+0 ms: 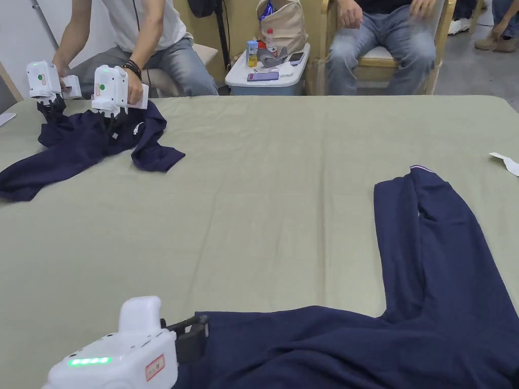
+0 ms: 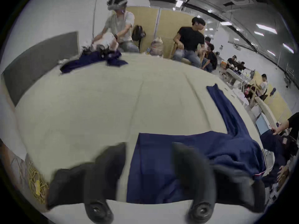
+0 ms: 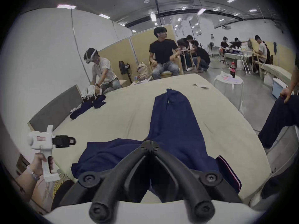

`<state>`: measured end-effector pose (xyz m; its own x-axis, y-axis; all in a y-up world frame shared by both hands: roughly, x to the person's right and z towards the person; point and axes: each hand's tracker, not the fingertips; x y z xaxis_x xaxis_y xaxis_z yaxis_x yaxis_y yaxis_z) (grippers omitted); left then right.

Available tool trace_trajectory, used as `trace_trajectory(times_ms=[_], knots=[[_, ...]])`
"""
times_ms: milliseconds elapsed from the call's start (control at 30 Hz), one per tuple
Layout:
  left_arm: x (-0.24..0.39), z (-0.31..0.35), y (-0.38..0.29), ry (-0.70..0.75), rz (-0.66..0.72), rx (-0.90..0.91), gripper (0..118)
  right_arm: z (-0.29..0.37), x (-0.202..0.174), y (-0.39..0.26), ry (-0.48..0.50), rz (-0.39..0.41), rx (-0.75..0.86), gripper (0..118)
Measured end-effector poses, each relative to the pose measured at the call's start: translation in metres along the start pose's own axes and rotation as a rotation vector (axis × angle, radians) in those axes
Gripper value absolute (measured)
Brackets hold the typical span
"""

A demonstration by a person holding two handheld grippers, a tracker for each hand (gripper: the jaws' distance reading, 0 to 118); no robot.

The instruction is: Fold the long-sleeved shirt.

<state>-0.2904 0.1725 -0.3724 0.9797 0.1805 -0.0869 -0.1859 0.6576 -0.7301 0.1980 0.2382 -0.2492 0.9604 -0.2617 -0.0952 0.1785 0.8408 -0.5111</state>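
A navy long-sleeved shirt [image 1: 405, 324] lies on the pale green table [image 1: 279, 212] at the near right. One sleeve [image 1: 431, 218] stretches away from me. My left gripper [image 1: 195, 332] is at the shirt's left edge. In the left gripper view it [image 2: 148, 156] stands open, and the shirt's edge [image 2: 161, 162] runs between the two jaws. In the right gripper view my right gripper [image 3: 150, 144] is shut, its tips resting on the shirt [image 3: 174, 122] where body and sleeve meet. I cannot tell whether fabric is pinched. The left gripper [image 3: 64, 141] shows there too, held by a hand.
Across the table a person holds two white grippers [image 1: 109, 91] over another navy garment [image 1: 86, 142]. A white paper scrap [image 1: 507, 163] lies at the right edge. Beyond the table are a cooler box [image 1: 268, 78] with phones and bottles, and a seated person [image 1: 380, 40].
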Motion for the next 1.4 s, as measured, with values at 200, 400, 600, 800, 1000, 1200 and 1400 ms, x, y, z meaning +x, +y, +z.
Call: trace_trajectory(times_ms=[200, 400, 600, 800, 1000, 1200, 1400], knots=[[0.0, -0.094, 0.005, 0.036, 0.003, -0.183, 74, -0.007, 0.017, 0.001, -0.047, -0.029, -0.034, 1], [0.013, -0.085, -0.006, 0.092, -0.1, -0.119, 17, -0.013, 0.033, -0.005, -0.098, -0.053, -0.085, 1], [0.011, -0.042, 0.013, 0.037, -0.093, -0.034, 0, -0.013, 0.047, -0.006, -0.153, -0.05, -0.116, 1], [0.0, 0.06, 0.028, -0.067, 0.057, 0.169, 0, 0.008, 0.091, 0.005, -0.245, -0.076, -0.067, 1], [0.019, 0.066, 0.034, -0.052, -0.05, 0.153, 0, -0.04, 0.133, 0.016, -0.165, -0.16, -0.209, 56], [0.021, 0.051, 0.032, -0.041, -0.013, 0.124, 0, -0.136, 0.153, 0.01, -0.033, -0.201, -0.41, 57], [0.027, 0.043, 0.027, -0.035, -0.017, 0.082, 0, -0.16, 0.155, -0.021, -0.175, -0.164, -0.412, 2]])
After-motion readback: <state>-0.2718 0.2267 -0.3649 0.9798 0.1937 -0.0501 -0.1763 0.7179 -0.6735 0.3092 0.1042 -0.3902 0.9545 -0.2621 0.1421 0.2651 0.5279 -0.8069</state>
